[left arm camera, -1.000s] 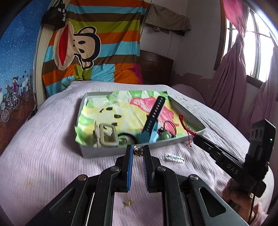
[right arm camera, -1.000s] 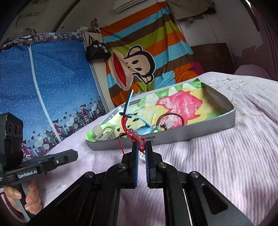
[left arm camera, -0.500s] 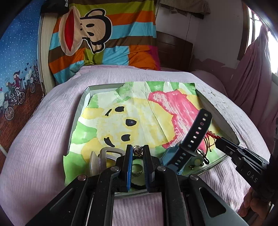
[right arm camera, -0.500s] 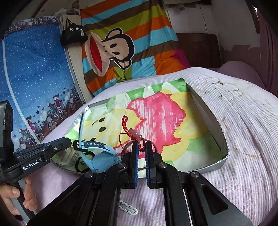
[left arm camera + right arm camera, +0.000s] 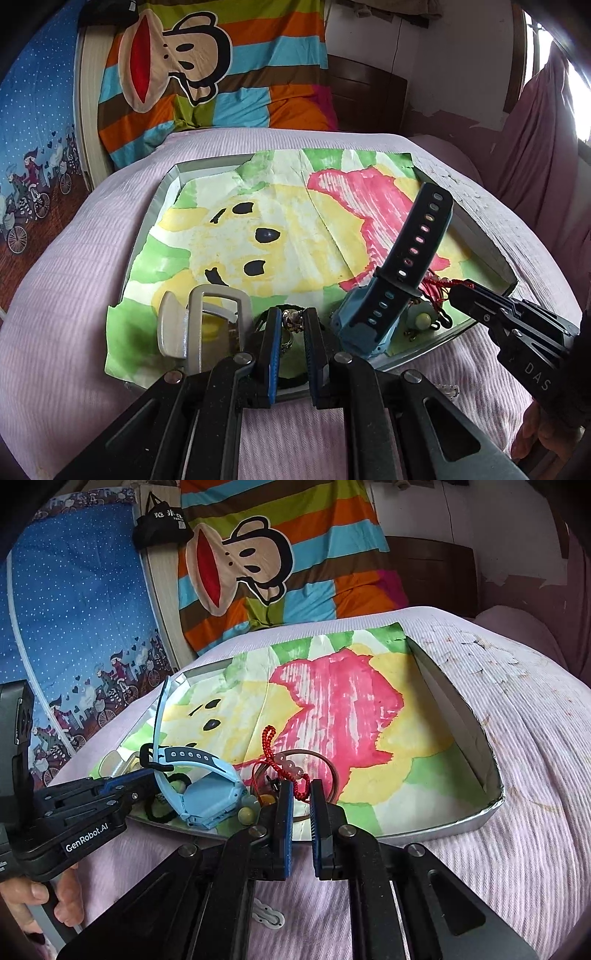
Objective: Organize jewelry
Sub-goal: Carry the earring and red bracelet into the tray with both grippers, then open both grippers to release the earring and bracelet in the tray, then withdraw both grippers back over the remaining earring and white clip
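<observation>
Since 1 s back: both tools have come fwd from the bedspread to the near edge of the tray (image 5: 162,192), which now fills both views. Almost no travel in the last half sec.

**L wrist view**
- Left gripper (image 5: 291,325), btm centre: tongs pressed nearly together, pinching a small ring (image 5: 293,319) w/ a metallic knob on top. Ring hangs just over the tray's near rim.
- Silvery buckle (image 5: 218,321) just left of the tips. Blue watch (image 5: 406,258) just right, strap sticking up.
- Doing it well, my read: carry the ring a bit further in, over bare paper lining clear of buckle and watch, get it low, then ease the tongs apart so it doesn't bounce or roll out over the rim.
- Writing: "DAS" in white on the other tool's body, lower right. Rest cut off.

**R wrist view**
- Right gripper (image 5: 302,797), btm centre: tongs have just eased a touch wider, yet are near together and nipping the red cord bracelet (image 5: 275,753). Its loop and pale beads stand up above the tips, over the tray's near part.
- Thin bangle (image 5: 328,771) lies right under it, so snag risk. Better set the cord on the open pink/yellow patch further in.
- White clip (image 5: 267,915) lies on the bedspread, outside the tray, not yet sorted.
- Writing: "GenRobot.AI" on the left tool, lower left. White characters on a black bag (image 5: 162,524), upper left, too small to read.
</observation>
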`<action>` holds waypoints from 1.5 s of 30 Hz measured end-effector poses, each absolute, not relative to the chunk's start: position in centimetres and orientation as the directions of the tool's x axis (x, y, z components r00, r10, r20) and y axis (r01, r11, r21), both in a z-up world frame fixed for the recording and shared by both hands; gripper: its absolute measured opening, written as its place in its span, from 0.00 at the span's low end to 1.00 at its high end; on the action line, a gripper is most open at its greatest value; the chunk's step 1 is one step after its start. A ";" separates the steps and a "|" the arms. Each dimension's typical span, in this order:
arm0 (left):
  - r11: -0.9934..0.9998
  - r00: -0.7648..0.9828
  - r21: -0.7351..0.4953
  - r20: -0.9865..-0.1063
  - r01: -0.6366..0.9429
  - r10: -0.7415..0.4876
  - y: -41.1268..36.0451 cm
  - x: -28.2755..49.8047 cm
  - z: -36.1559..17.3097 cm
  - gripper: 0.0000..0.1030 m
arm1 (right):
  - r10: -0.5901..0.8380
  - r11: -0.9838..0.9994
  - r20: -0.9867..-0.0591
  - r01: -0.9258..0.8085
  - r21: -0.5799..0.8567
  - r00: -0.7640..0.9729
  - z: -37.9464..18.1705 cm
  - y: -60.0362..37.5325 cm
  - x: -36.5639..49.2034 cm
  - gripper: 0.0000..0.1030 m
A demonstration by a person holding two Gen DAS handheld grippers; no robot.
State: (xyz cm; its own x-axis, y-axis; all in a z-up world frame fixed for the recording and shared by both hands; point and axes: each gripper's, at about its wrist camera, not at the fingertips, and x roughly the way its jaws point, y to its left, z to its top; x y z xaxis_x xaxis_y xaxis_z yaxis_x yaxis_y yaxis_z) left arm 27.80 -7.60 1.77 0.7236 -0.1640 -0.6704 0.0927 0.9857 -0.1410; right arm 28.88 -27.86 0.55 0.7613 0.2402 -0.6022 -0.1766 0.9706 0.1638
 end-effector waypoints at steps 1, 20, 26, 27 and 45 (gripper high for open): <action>0.985 0.727 -0.141 -0.666 0.095 -0.165 -7.6 27.7 1.9 0.15 | 0.241 0.970 -0.600 -0.178 0.163 0.763 0.6 -27.9 28.8 0.09; 0.975 0.861 -0.207 -0.479 0.076 -0.169 -4.3 20.9 4.4 0.88 | 0.253 0.963 -0.317 -0.208 0.170 0.914 3.8 -29.7 20.9 0.84; 0.979 0.883 -0.190 -0.445 0.074 -0.153 -3.7 18.2 4.4 0.95 | 0.276 0.958 -0.249 -0.245 0.148 0.928 4.0 -29.7 17.8 0.98; 0.980 0.887 -0.186 -0.436 0.074 -0.150 -3.6 17.9 4.4 0.98 | 0.277 0.958 -0.246 -0.247 0.146 0.929 4.0 -29.7 17.4 0.99; 0.977 0.891 -0.211 -0.439 0.027 -0.119 -1.5 13.4 1.8 1.00 | 0.290 0.957 -0.213 -0.279 0.080 0.933 3.1 -28.8 12.1 0.99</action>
State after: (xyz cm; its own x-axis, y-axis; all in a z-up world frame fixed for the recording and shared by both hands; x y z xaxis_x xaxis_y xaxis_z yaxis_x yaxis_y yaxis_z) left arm 13.43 -1.52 1.75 0.8905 -0.1190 -0.4391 0.0266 0.9772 -0.2109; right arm 12.11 -28.77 3.11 0.9332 0.2896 -0.2127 -0.2788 0.9570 0.0799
